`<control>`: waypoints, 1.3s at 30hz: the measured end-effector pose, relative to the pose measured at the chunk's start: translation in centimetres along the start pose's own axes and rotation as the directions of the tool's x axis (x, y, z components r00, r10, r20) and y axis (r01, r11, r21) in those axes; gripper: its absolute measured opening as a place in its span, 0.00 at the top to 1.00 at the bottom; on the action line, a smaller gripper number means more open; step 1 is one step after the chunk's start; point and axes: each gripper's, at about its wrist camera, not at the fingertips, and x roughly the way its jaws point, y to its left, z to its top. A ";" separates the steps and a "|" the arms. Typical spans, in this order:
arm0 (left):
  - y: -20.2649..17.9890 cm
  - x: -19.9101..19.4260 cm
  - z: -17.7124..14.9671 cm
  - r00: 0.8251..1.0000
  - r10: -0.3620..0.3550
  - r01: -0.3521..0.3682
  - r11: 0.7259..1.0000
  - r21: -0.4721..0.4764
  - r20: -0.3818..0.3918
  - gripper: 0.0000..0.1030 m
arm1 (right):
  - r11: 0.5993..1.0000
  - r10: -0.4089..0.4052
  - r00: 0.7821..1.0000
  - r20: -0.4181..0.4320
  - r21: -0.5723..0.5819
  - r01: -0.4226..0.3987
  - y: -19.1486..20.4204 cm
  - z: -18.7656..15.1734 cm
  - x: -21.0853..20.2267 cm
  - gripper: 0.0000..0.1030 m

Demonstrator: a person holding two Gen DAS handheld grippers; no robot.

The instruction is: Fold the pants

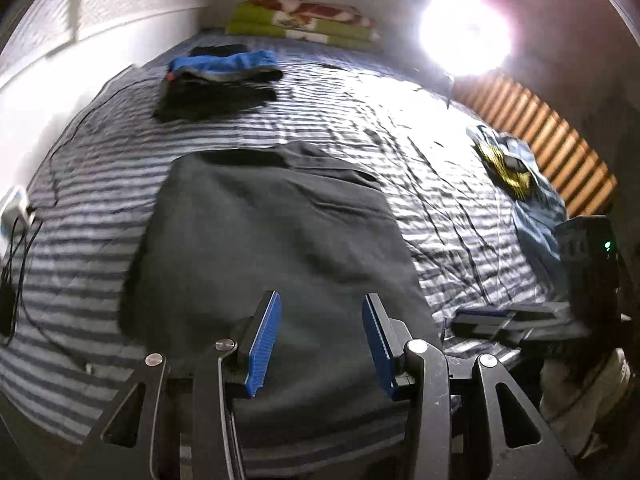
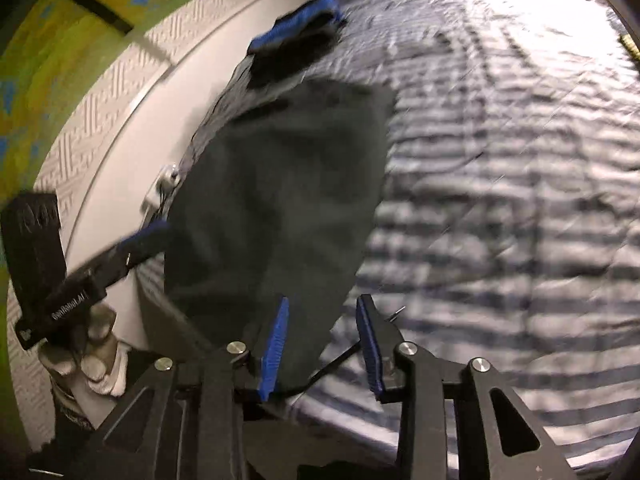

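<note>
Left wrist view
Pants (image 1: 272, 240): dark grey, lying flat on the striped bed (image 1: 420, 152), folded into a long slab. The long axis runs straight away from the left gripper (image 1: 322, 344) toward the far end of the bed; the far end shows a waistband-like edge, the near end passes under the fingers.
Left gripper: jaws wide apart, 2 blue pads over the near end of the pants, nothing between them. Whether the tips touch the cloth I cannot tell.
Right gripper (image 1: 492, 316): seen low at the right, just off the pants' right edge, above the striped cover; its jaw gap is not clear from here.
Pile (image 1: 220, 80): folded dark and blue clothes, well beyond the pants, toward the far left of the bed.
Blue cloth (image 1: 520, 176): crumpled at the bed's right edge, well apart from the pants.
Lamp (image 1: 464, 36): bright glare at the far right.

Right wrist view
Pants (image 2: 272, 208): the same dark slab, here slanting from the near bottom up and away toward the pile (image 2: 296, 40); the picture is blurred.
Right gripper (image 2: 324, 344): jaws wide, empty; the left pad over the pants' near corner, the right pad over the striped bed (image 2: 500, 200).
Left gripper (image 2: 140, 240): at the pants' left edge, held by a gloved hand (image 2: 92, 348); jaw state unreadable here.
</note>
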 end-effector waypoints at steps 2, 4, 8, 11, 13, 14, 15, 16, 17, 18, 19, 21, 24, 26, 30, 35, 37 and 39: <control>-0.2 2.1 -0.2 0.998 -0.031 0.030 1.000 -0.004 -0.062 0.55 | 0.999 0.010 0.998 -0.068 -0.032 -0.013 0.9 -1.0 2.0 0.74; 0.7 4.2 -0.7 0.992 0.047 -0.047 0.999 0.000 -0.121 0.55 | 0.995 -0.010 0.992 -0.127 -0.103 -0.003 2.0 -1.7 3.1 0.74; 1.7 4.2 -1.2 0.986 0.095 -0.099 0.995 -0.018 -0.139 0.59 | 0.986 0.083 0.984 -0.157 -0.128 -0.103 1.3 0.0 0.5 0.74; -0.2 2.5 -0.2 0.992 0.108 -0.106 0.994 0.026 -0.073 0.59 | 0.991 0.077 0.996 -0.045 -0.104 -0.081 -0.5 4.1 -2.4 0.74; -2.9 2.6 0.5 0.997 0.040 -0.035 0.997 0.073 -0.061 0.59 | 0.997 0.064 0.997 0.030 -0.048 -0.063 -2.5 8.2 -3.1 0.74; -4.4 3.1 0.6 0.998 0.009 -0.002 0.995 0.099 -0.067 0.59 | 0.998 0.057 0.997 0.052 -0.011 -0.056 -3.5 9.8 -2.9 0.74; -5.4 3.6 0.7 0.997 -0.009 0.018 0.992 0.123 -0.075 0.59 | 0.998 0.050 0.996 0.069 0.034 -0.052 -4.6 11.6 -2.5 0.74; -6.8 4.3 0.6 0.996 -0.024 0.038 0.987 0.158 -0.089 0.59 | 0.997 0.044 0.996 0.074 0.064 -0.048 -5.4 13.3 -1.7 0.74; -8.3 5.6 0.4 0.993 -0.025 0.048 0.977 0.208 -0.111 0.59 | 0.995 0.042 0.997 0.069 0.089 -0.048 -6.1 14.5 -0.8 0.74; -9.1 6.1 0.2 0.992 -0.015 0.044 0.971 0.233 -0.124 0.59 | 0.991 0.051 0.997 0.055 0.123 -0.058 -6.9 15.6 0.4 0.74; -9.8 7.2 0.2 0.990 -0.004 0.041 0.965 0.259 -0.143 0.59 | 0.983 0.073 0.997 0.037 0.167 -0.078 -7.6 16.5 1.6 0.74; -10.8 8.7 -0.5 0.982 -0.003 0.060 0.954 0.292 -0.190 0.59 | 0.962 0.115 0.993 0.008 0.248 -0.114 -8.7 17.6 3.7 0.74; -10.7 9.6 -1.6 0.976 0.004 0.066 0.949 0.310 -0.220 0.59 | 0.944 0.151 0.988 -0.019 0.298 -0.138 -9.7 18.0 5.8 0.74; -10.5 10.0 -1.9 0.973 -0.005 0.076 0.951 0.299 -0.230 0.59 | 0.940 0.148 0.988 -0.036 0.315 -0.129 -10.0 18.5 7.1 0.74; -9.8 10.0 -2.0 0.969 -0.019 0.090 0.955 0.284 -0.244 0.59 | 0.929 0.179 0.983 -0.039 0.335 -0.156 -10.0 19.1 9.0 0.94; -9.5 10.1 -2.4 0.973 -0.021 0.091 0.950 0.298 -0.230 0.59 | 0.969 0.079 0.997 -0.018 0.237 -0.073 -8.4 21.2 8.4 0.97; -9.4 10.1 -2.5 0.972 -0.031 0.101 0.951 0.292 -0.234 0.59 | 0.984 0.001 1.000 -0.004 0.180 0.000 -7.7 21.5 7.8 0.94; -9.4 9.8 -2.6 0.973 -0.033 0.102 0.950 0.296 -0.230 0.59 | 0.984 -0.080 0.996 0.045 0.165 0.072 -7.9 21.8 6.3 0.94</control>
